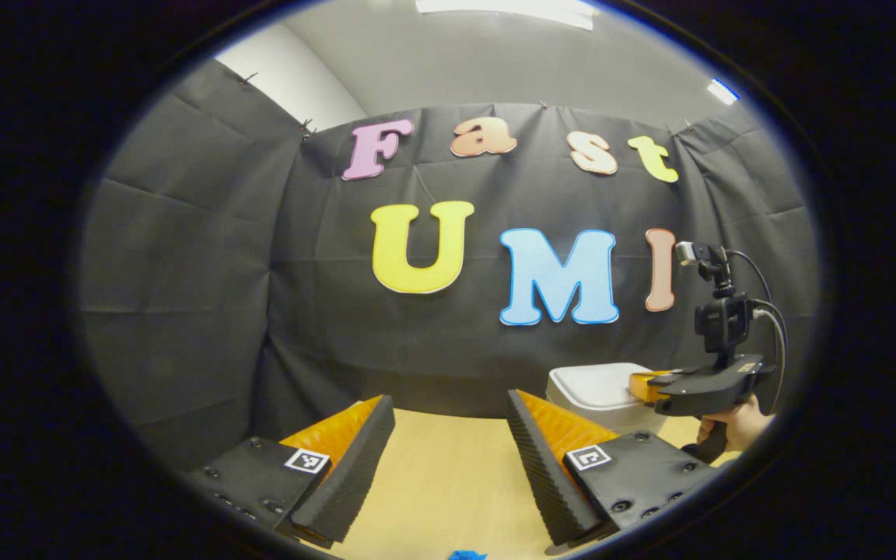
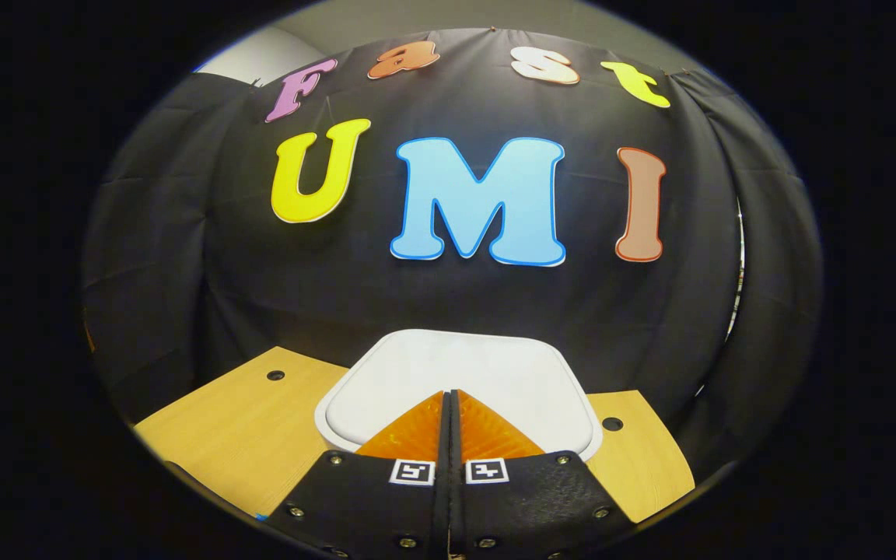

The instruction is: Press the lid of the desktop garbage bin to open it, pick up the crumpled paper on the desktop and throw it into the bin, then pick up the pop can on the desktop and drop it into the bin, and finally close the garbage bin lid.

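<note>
Right tool (image 2: 450, 398), fingers pressed together on nothing, hangs over the bin (image 2: 460, 373) lid at the far right of the surface (image 2: 246, 420). Lid down: every step remains, I'd judge. Left tool (image 1: 448, 435) waits spread wide, empty.

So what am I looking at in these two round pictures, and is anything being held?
No robot here: a person holds a two-finger grasping tool in each hand, and each tool carries a camera looking out along its own fingers.

In the left gripper view, the left tool has its fingers spread apart with nothing between them, above a wooden table. Farther off you see the right tool, with the person's hand gripping its handle, over a white bin.

In the right gripper view, the right tool has its fingers closed together, empty, just above the bin's closed lid. A small blue thing peeks in at the bottom edge; I cannot tell what it is.
</note>
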A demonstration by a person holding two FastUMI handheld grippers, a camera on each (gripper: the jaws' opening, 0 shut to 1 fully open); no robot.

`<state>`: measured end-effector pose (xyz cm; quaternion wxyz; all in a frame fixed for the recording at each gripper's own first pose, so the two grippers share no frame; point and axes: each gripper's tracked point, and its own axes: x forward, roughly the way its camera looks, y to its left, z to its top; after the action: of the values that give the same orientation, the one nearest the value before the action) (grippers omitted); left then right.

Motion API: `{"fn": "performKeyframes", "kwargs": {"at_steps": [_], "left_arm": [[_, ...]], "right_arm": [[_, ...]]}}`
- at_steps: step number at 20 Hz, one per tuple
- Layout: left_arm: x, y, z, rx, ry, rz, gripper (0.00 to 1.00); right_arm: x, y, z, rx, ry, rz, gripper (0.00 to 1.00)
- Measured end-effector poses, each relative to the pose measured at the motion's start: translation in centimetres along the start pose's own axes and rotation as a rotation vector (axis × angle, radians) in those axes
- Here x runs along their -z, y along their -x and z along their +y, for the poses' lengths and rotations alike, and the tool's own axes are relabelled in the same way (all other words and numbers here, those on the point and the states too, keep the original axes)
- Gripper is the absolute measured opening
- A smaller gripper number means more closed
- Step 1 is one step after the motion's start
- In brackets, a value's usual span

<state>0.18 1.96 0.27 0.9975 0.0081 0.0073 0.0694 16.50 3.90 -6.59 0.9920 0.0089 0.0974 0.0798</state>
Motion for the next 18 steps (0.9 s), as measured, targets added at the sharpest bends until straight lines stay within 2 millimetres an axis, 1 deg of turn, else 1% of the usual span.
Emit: {"fn": "performKeyframes", "kwargs": {"at_steps": [7,10,13,17,18], "left_arm": [[-0.4,-0.4,-0.5,0.007,-0.009,-0.006,0.94],[0.1,-0.5,-0.6,0.016,-0.008,0.007,0.95],[0.7,-0.5,-0.7,0.026,-0.004,0.017,0.94],[0.3,-0.6,-0.8,0.041,0.004,0.009,0.94],[0.2,-0.4,-0.9,0.046,0.009,0.007,0.94]], "right_arm": [[0.6,0.3,0.0,-0.003,0.005,-0.065,0.0],[0.8,0.3,0.1,0.002,-0.019,-0.119,0.01],[1.2,0.4,0.1,-0.013,-0.065,-0.128,0.01],[0.6,0.4,0.2,-0.004,-0.058,-0.122,0.01],[0.1,0.4,0.2,0.009,-0.047,-0.124,0.0]]}}
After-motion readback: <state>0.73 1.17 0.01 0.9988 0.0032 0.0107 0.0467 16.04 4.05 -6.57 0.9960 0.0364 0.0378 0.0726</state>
